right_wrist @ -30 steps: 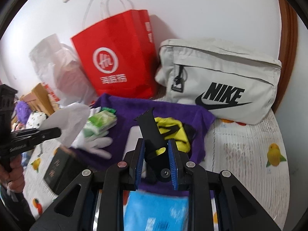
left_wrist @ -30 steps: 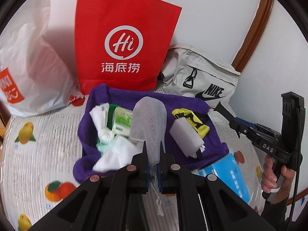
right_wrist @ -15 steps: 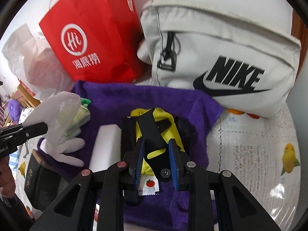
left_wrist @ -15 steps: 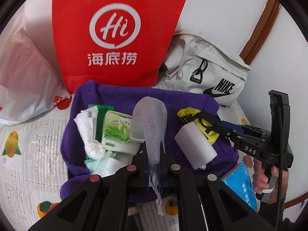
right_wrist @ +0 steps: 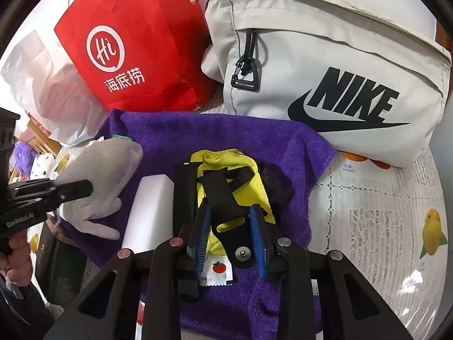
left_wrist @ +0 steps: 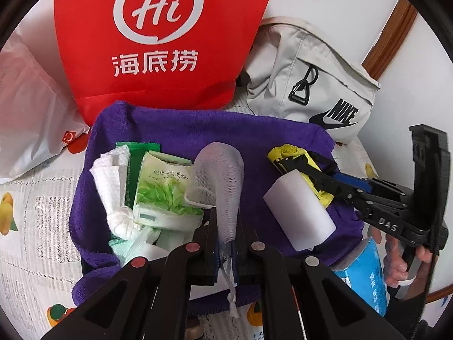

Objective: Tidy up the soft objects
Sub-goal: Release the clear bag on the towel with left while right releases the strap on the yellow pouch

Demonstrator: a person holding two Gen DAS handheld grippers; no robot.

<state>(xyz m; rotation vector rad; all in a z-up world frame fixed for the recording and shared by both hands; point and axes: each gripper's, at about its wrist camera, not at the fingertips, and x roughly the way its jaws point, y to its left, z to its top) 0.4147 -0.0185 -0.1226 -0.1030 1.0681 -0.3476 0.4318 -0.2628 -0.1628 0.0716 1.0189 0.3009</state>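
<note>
Left wrist view. Left gripper (left_wrist: pixel 225 226): jaws pressed together on a white mesh pouch (left_wrist: pixel 220 175), which stands up from the jaws toward twelve o'clock, its drawstring hanging below them. Purple towel (left_wrist: pixel 198 130): spread at centre. On it, at nine o'clock of the pouch: crumpled white tissue (left_wrist: pixel 113 181), a green sachet (left_wrist: pixel 130 153) partly under it, and a green-and-white tissue pack (left_wrist: pixel 162 189). At three o'clock of the pouch: a white foam cylinder (left_wrist: pixel 300 209), lying tilted. Yellow mesh bag (left_wrist: pixel 294 155): just beyond the cylinder, at two o'clock. Right gripper (left_wrist: pixel 294 167): enters from three o'clock, tips over the yellow bag, handle in a hand (left_wrist: pixel 396 257). Red paper bag (left_wrist: pixel 161 36) at twelve o'clock; grey pouch with black logo (left_wrist: pixel 311 85) at one o'clock; blue pack (left_wrist: pixel 365 272) at four o'clock; fruit-print tablecloth (left_wrist: pixel 34 221) underneath.

Right wrist view. Right gripper (right_wrist: pixel 230 226): jaws opening, a black strap (right_wrist: pixel 223 198) of the yellow mesh bag (right_wrist: pixel 252 175) between the blue pads; contact cannot be told. Bag lies on the purple towel (right_wrist: pixel 198 133). White foam cylinder (right_wrist: pixel 150 206) at nine o'clock of the bag. Left gripper (right_wrist: pixel 85 189) at nine o'clock, holding the white mesh pouch (right_wrist: pixel 104 170). White glove (right_wrist: pixel 96 221) below it. Red paper bag (right_wrist: pixel 136 42) at eleven o'clock; grey pouch (right_wrist: pixel 325 65) at one o'clock.
</note>
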